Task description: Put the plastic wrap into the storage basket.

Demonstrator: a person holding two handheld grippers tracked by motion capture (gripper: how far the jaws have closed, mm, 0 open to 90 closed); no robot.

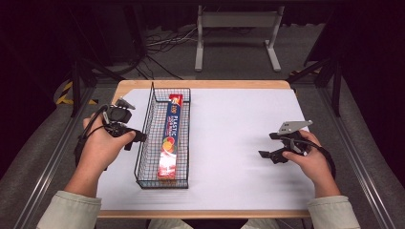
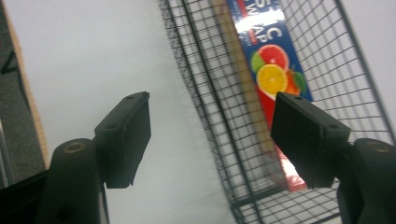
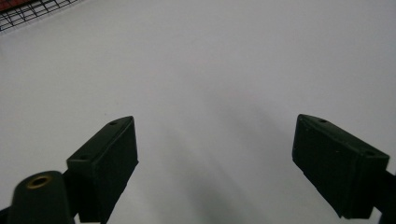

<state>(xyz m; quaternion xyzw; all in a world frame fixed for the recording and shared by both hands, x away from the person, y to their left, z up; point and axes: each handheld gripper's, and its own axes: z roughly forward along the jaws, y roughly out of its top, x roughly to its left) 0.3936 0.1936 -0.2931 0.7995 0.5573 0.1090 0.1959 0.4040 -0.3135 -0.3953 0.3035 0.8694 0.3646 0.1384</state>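
A white worktop (image 1: 229,143) carried a black wire basket (image 1: 162,179), in which a plastic-wrap box (image 1: 171,138) lay lengthwise. The left gripper (image 1: 136,138) hovered just beside the basket's outer wall, jaws parted and empty. The right gripper (image 1: 270,145) sat well apart over bare worktop, jaws wide, holding nothing.

The high view looks forward and down from above the person's side, taking in the whole white counter (image 1: 229,143) from fairly far off. The left gripper view rides close behind its own jaws, facing down along the wire basket (image 2: 243,116) and the plastic wrap box (image 2: 273,74) — both shared with the high view. The right gripper view sits low over bare counter, the basket's corner at top left.
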